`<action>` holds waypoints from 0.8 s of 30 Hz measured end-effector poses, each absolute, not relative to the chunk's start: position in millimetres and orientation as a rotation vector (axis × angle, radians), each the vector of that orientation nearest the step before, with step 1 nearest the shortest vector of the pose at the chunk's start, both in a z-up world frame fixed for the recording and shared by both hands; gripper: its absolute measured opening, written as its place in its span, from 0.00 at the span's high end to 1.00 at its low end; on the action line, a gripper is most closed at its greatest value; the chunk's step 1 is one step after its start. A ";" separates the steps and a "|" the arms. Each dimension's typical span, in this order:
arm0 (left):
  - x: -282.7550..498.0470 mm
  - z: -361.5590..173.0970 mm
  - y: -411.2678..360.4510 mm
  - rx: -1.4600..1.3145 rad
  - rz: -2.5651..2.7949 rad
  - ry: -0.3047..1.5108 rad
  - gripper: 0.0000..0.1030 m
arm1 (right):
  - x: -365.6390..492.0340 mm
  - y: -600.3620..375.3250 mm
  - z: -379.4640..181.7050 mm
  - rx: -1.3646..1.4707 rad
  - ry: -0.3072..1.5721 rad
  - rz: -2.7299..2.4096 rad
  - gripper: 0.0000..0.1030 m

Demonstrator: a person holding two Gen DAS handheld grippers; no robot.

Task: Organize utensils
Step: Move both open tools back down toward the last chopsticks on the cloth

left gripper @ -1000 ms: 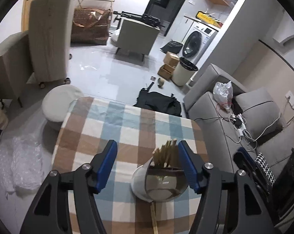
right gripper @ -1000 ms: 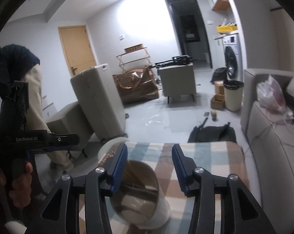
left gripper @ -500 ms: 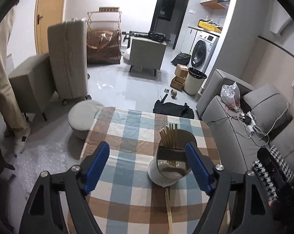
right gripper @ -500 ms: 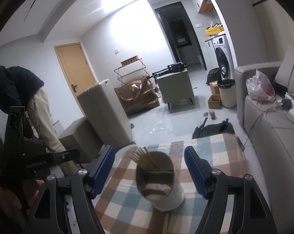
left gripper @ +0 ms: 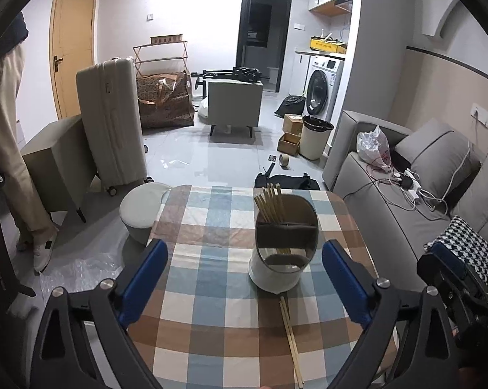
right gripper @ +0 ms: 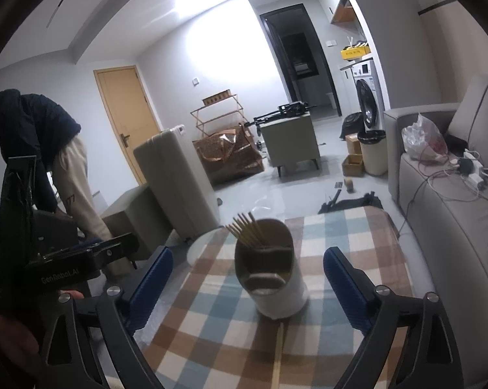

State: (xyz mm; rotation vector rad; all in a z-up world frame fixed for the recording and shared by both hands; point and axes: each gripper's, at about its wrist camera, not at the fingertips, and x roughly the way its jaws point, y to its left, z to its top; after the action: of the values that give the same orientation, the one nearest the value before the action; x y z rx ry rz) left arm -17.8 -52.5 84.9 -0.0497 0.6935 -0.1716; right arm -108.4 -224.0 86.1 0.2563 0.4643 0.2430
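A white utensil holder (left gripper: 284, 246) stands upright on the checked tablecloth (left gripper: 211, 278). Several wooden chopsticks (left gripper: 270, 204) stand in its far compartment. A loose pair of chopsticks (left gripper: 291, 337) lies on the cloth just in front of it. The holder (right gripper: 270, 275) and the loose pair (right gripper: 279, 350) also show in the right wrist view. My left gripper (left gripper: 244, 275) is open and empty, above the table before the holder. My right gripper (right gripper: 247, 288) is open and empty, level with the holder, its fingers apart from it on either side.
A grey sofa (left gripper: 389, 201) with cables and a bag runs along the right of the table. A round stool (left gripper: 143, 207) stands at the table's far left corner. A person (right gripper: 49, 162) bends over at the left. A suitcase (left gripper: 111, 123) stands beyond.
Both grippers have pulled back and up from the holder and opened wider. The holder, tilted a second ago, now stands upright on the cloth.
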 end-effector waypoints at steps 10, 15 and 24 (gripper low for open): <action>-24.0 31.3 -55.6 -0.060 -0.162 0.770 0.09 | -113.4 -221.0 42.9 0.179 0.572 0.200 0.01; -20.8 3.6 -54.2 -0.035 -0.160 0.853 0.09 | -98.1 -218.6 12.7 0.169 0.702 0.209 0.03; -2.3 -5.6 -33.0 -0.136 -0.121 0.931 0.09 | -53.2 -216.1 -38.0 0.120 0.920 0.176 0.26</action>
State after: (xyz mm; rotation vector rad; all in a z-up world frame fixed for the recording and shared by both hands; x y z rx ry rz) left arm -2.3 -33.0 -5.6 -0.1357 0.9312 -0.1206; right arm -53.2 -216.1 -38.0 0.1203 0.9196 0.1759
